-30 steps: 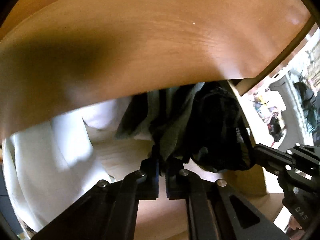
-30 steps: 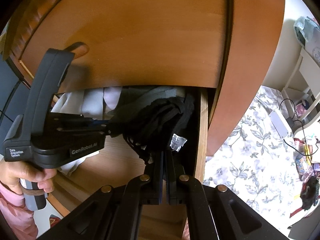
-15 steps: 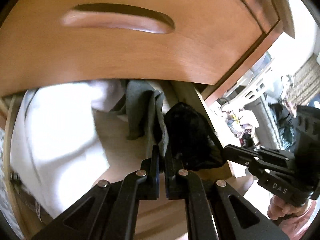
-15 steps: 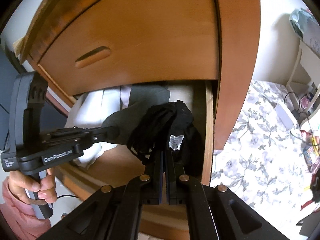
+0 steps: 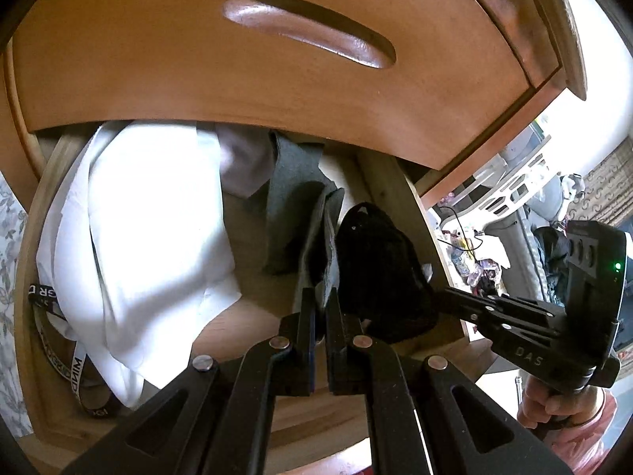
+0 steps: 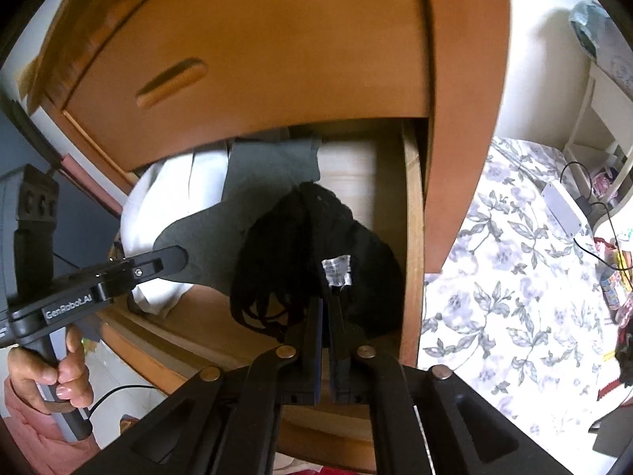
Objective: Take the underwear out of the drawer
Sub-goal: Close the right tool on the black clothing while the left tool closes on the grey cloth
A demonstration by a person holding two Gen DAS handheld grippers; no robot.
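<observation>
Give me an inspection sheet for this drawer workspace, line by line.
Surface: open wooden drawer, bare floor partly visible.
Job's things: grey underwear and black underwear, both lifted over the drawer.
Clutter: white garment, lettered strap.
Grippers: left gripper shut on grey underwear; right gripper shut on black underwear, jaws starting to open.
Cables: black cable below the left hand.
Surroundings: floral bedspread, closed drawer above.

Matte black two-finger left gripper (image 5: 321, 308) with silver round rivets, matte black right gripper (image 6: 325, 308) marked DAS, pink sleeve (image 6: 23, 423), green light.
</observation>
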